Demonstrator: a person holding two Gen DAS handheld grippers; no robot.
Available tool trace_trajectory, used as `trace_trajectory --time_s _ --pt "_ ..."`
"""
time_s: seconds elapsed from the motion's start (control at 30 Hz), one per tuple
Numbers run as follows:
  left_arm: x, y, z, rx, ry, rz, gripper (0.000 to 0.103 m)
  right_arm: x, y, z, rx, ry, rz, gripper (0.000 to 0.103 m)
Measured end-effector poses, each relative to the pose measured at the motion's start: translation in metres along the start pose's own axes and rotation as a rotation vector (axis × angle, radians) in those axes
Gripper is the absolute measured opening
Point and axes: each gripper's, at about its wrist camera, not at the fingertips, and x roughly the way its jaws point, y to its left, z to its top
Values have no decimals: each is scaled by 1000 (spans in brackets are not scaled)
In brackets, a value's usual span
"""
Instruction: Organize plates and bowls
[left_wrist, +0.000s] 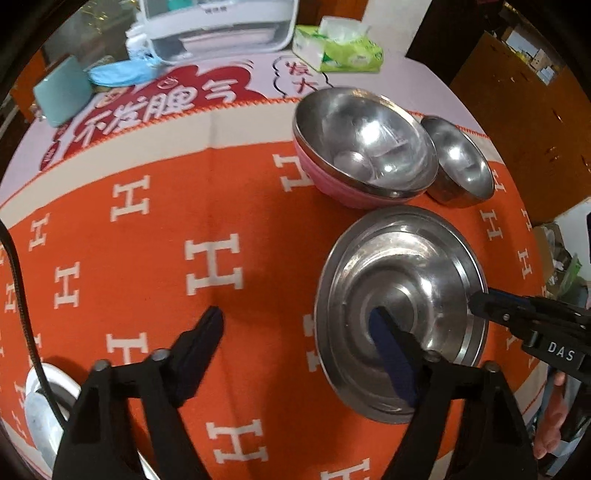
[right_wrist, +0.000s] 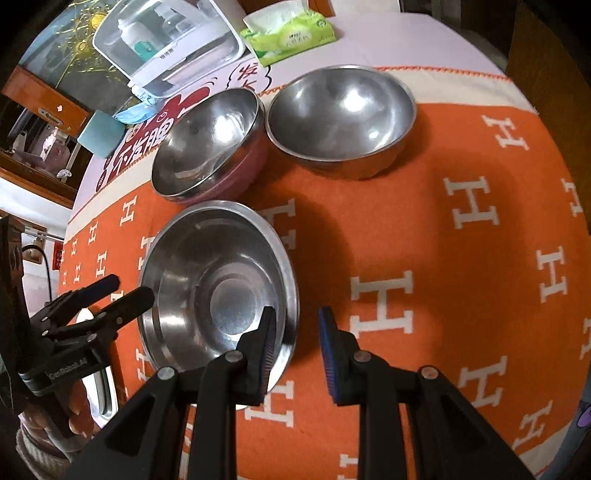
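A wide steel plate (right_wrist: 218, 291) lies on the orange blanket (right_wrist: 424, 236) covering the desk, with two bowls behind it: a pink-sided bowl (right_wrist: 210, 144) just beyond its far rim and a plain steel bowl (right_wrist: 341, 118) beside that one. The right gripper (right_wrist: 297, 350) hovers with fingers released, straddling the plate's right rim. The left gripper (left_wrist: 301, 343), fingers spread wide, hangs over the plate's left rim. A tissue pack (right_wrist: 288, 35) sits at the back.

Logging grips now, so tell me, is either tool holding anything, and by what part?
Nothing is held. The right tool is open, straddling the rim of the plate without closing on it. The left tool is open too.
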Motion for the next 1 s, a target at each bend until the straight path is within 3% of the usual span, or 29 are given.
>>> trace_trajectory --time_s 0.17,0.23,0.3,0.37,0.67,1.0 --pt "10 1 4 6 51 -44 48 11 3 3 2 39 2 22" --pt "15 1 4 11 68 -55 34 13 3 3 4 50 9 12" --pt "20 3 4 8 89 -75 15 15 3 4 11 62 15 10" --pt "23 3 3 -2 96 -106 9 14 5 3 4 60 15 10" --pt "9 -4 -5 11 77 -88 9 5 12 -3 -4 55 16 10" --pt "-47 12 -25 22 5 -61 9 -22 38 -18 -43 13 43 10"
